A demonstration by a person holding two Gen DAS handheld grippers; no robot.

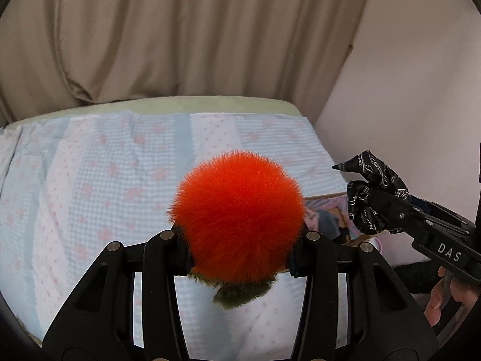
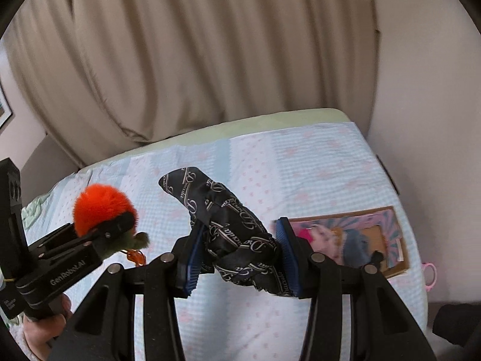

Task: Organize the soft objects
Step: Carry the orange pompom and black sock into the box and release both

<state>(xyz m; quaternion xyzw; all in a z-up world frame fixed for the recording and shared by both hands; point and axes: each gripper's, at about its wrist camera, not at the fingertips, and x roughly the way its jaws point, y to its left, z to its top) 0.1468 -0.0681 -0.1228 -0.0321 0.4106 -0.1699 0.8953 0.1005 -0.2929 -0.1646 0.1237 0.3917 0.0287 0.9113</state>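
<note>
Above the quilted bed (image 1: 99, 180), left gripper (image 1: 240, 249) pinching orange pompom (image 1: 237, 213), right gripper (image 2: 240, 255) clamping black scarf (image 2: 228, 225), long axis pointing up-left.

Beige curtain (image 1: 180, 36), pale wall (image 1: 421, 75), probably bed (image 1: 90, 165)

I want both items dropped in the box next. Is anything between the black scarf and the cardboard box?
Nothing visible. The right gripper holds the black scarf above the blanket, and the cardboard box lies open just beyond it.
</note>
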